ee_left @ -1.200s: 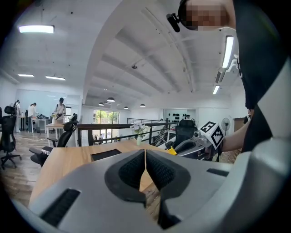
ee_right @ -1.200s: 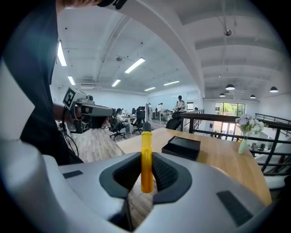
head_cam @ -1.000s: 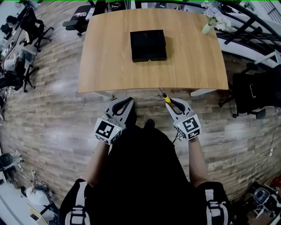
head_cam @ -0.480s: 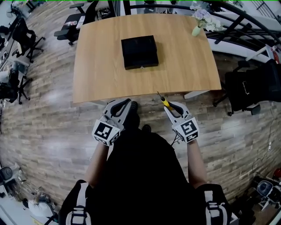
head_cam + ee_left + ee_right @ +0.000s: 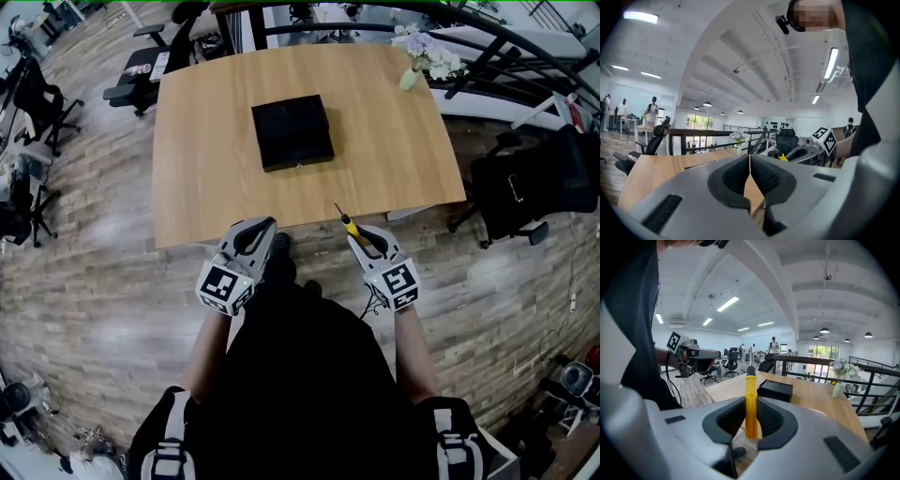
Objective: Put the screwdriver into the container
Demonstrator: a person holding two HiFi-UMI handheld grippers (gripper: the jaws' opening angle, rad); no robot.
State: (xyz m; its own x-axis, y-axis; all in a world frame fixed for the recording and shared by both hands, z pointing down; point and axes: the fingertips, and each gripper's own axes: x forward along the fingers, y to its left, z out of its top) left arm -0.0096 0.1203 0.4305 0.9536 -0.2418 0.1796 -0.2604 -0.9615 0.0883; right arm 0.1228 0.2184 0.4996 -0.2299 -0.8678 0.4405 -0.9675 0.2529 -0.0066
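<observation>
My right gripper is shut on a yellow-handled screwdriver, whose thin shaft points up and away over the table's near edge. In the right gripper view the screwdriver stands upright between the pads. The black box-shaped container lies closed-looking on the wooden table, toward its far middle; it shows ahead in the right gripper view as the container. My left gripper hovers just off the near edge, jaws together on nothing; the left gripper view shows the gripper shut.
A vase of pale flowers stands at the table's far right corner. Office chairs sit to the right and far left. A black railing runs behind the table. Wood-plank floor surrounds it.
The view has shifted closer to the table; both grippers now reach its near edge. The screwdriver stays held in the right gripper.
</observation>
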